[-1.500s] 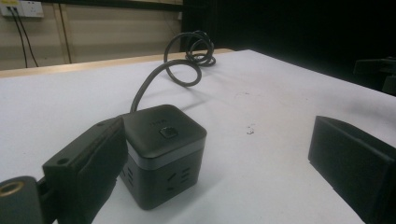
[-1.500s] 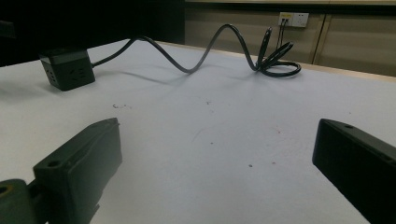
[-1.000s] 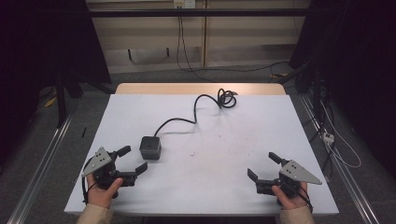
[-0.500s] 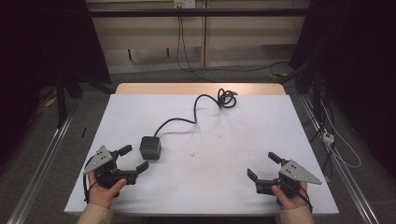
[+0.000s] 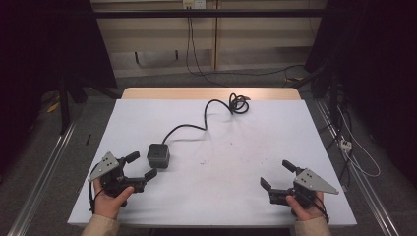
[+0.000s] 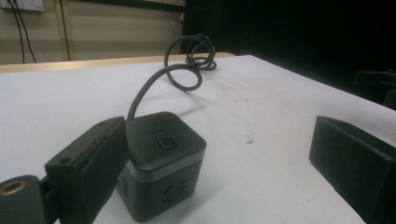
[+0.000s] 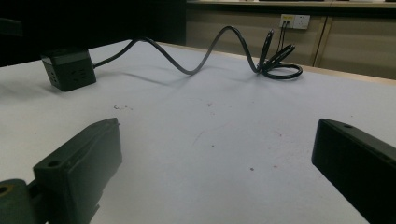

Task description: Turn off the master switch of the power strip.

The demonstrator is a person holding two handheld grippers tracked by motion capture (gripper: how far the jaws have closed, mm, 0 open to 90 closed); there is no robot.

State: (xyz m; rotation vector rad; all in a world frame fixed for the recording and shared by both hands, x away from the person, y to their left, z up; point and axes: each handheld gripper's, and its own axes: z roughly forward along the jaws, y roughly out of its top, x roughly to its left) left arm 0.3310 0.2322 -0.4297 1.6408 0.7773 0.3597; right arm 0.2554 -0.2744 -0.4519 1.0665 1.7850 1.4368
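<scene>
Black cube socket (image 5: 159, 155) sits just beside the wide-open left gripper (image 5: 141, 166).

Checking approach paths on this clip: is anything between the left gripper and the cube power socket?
Nothing visible. The left gripper is open, right beside the cube power socket, with bare white table around it. The cable trails off the far side, toward the table's back edge.

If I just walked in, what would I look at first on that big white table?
Probably the dark cube-shaped power block, sitting alone on the white table toward its left. Its black cord snakes away to a coiled bundle near the far edge. The left claw, wide open, sits right beside the block, while the right claw waits open at the near right.
</scene>
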